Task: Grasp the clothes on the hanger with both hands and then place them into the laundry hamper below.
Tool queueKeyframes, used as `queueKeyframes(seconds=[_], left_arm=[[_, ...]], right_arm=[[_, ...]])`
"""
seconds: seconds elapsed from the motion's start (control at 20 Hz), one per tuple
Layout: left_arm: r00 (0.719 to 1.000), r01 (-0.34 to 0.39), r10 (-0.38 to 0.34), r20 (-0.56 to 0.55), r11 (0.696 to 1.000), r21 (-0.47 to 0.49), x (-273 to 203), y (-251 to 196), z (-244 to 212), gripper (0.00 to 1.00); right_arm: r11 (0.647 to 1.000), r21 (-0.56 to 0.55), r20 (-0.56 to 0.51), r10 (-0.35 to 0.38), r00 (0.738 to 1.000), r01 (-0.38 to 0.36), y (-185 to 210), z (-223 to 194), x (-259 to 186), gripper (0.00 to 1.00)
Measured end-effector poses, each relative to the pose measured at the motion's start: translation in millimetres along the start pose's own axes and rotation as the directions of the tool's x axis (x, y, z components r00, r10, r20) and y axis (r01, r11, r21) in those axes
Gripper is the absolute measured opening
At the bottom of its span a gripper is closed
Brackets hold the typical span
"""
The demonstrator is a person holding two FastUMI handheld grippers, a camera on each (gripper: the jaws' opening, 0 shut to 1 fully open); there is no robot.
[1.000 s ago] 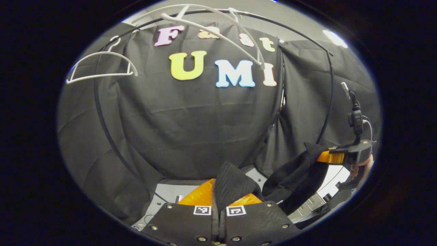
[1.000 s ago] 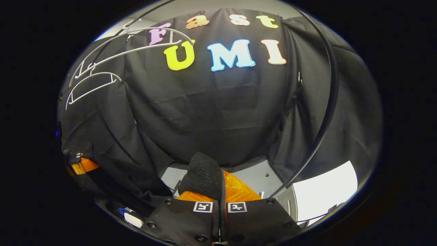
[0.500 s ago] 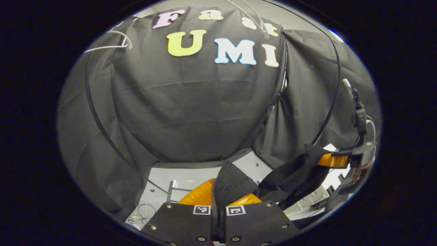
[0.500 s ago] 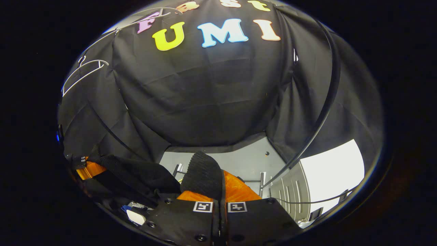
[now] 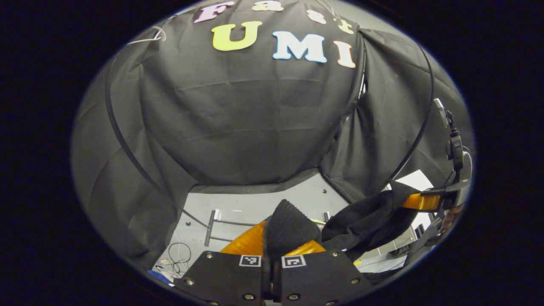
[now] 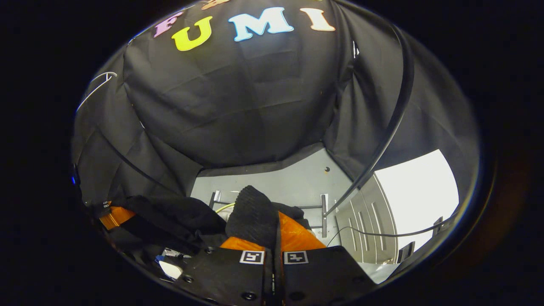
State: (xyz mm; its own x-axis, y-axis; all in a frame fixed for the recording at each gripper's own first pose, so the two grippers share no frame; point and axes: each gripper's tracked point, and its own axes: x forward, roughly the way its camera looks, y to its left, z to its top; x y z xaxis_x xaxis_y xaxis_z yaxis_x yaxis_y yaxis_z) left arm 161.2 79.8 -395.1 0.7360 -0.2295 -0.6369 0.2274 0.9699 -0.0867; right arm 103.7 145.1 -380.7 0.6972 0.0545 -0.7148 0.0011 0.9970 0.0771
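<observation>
A black knit garment (image 5: 365, 221) hangs slack between my two grippers. In the left gripper view, my left gripper (image 5: 272, 238) is shut on a ribbed fold (image 5: 291, 225) of it between the orange fingers. At that view's right edge, my right gripper (image 5: 418, 202), held by a hand, pinches the garment's other end. In the right gripper view, my right gripper (image 6: 276, 231) is shut on a ribbed fold (image 6: 253, 214). There the garment (image 6: 170, 216) runs left to my left gripper (image 6: 114, 214). A bare white hanger (image 5: 146, 38) shows high up, and again at the left (image 6: 95, 85).
The rack's black tube curves down the left (image 5: 123, 140) and down the right (image 6: 391, 123). Below lies grey floor (image 5: 255, 199) with metal rack feet (image 5: 210, 221) (image 6: 324, 212) and loose cables (image 5: 178, 255). A bright white panel (image 6: 416, 187) stands at the right.
Both grippers have come down with the garment held between them. The white hangers have slid up towards the top edge, and more of the grey floor shows.
</observation>
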Motion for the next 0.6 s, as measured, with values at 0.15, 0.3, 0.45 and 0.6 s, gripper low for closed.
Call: queueKeyframes(seconds=[0.15, 0.3, 0.45, 0.6], left_arm=[[1.000, -0.005, 0.005, -0.020, 1.000, 0.009, 9, -1, -17, 0.03], [0.999, -0.014, 0.014, -0.030, 1.000, 0.002, 17, -3, -30, 0.03], [0.999, -0.018, 0.017, -0.033, 1.000, -0.011, 21, -4, -34, 0.03], [0.999, -0.030, 0.030, -0.036, 0.999, -0.026, 25, -1, -35, 0.05]], right_arm=[[1.000, -0.013, -0.031, -0.009, 0.999, 0.009, -3, -14, 13, 0.04], [1.000, 0.010, -0.052, -0.017, 0.999, 0.018, -7, -24, 19, 0.05], [1.000, 0.020, -0.060, -0.018, 0.998, 0.019, -9, -24, 23, 0.01], [1.000, -0.008, -0.068, -0.018, 0.998, 0.017, -9, -24, 24, 0.06]])
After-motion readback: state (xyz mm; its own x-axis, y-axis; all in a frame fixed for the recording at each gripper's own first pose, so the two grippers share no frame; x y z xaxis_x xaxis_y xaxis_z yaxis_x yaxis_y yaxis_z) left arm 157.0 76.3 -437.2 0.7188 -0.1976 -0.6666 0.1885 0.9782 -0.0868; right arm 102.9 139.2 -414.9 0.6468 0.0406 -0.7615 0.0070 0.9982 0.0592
